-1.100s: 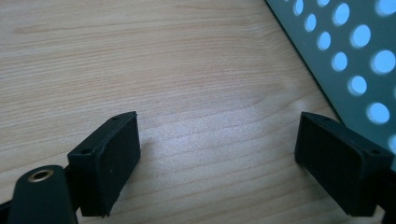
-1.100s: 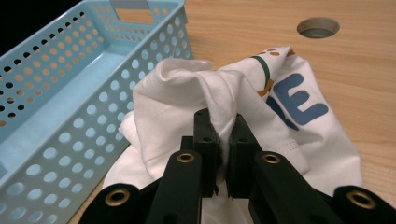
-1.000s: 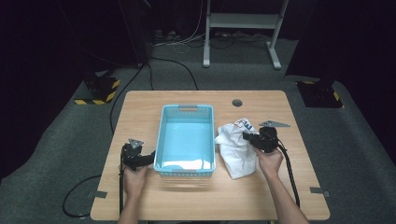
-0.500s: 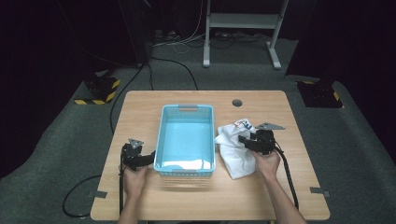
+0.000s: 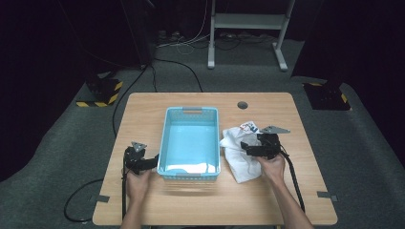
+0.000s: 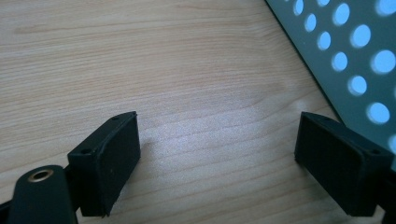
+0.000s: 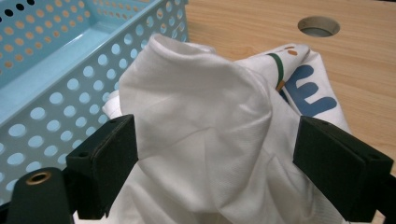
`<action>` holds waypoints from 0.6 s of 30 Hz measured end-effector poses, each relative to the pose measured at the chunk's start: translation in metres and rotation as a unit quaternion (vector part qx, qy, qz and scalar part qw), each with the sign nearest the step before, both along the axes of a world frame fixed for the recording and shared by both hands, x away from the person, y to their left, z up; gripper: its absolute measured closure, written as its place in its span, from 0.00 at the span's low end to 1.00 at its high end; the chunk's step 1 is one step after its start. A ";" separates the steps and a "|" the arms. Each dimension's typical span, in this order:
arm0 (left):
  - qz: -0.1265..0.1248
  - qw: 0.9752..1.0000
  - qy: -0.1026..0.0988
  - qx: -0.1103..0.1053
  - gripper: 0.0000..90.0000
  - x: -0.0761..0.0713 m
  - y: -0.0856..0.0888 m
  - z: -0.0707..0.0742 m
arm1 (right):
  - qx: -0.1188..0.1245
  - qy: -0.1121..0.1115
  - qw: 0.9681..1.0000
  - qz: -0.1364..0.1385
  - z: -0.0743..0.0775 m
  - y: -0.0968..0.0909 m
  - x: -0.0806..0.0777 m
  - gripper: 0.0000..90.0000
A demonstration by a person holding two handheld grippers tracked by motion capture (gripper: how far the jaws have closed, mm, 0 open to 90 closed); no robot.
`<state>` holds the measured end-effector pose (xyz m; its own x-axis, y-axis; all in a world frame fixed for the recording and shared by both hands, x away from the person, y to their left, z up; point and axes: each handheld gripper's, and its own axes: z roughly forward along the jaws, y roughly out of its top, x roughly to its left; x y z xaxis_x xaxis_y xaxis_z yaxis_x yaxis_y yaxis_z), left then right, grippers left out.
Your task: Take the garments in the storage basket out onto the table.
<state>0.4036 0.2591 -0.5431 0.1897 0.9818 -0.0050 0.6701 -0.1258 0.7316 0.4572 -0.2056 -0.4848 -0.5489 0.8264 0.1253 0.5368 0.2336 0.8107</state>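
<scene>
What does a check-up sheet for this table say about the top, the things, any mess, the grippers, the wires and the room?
Surface: light wooden table with a round hole near the far edge.
Job's things: crumpled white cloth with blue print lying right of the light blue perforated plastic basket, against its side.
Clutter: nothing seen.
Grippers: left gripper open over bare wood beside the basket; right gripper open, its jaws have just been opening, cloth between them but not pinched.
Cables: black cable trails from the right gripper; another loops on the floor at left.
Surroundings: grey carpet, white metal stand, dark room.
</scene>
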 end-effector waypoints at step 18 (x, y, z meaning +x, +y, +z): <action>0.000 1.000 0.000 0.000 0.16 0.000 0.000 0.000 | 0.037 -0.032 0.999 0.000 0.018 -0.019 -0.007 0.19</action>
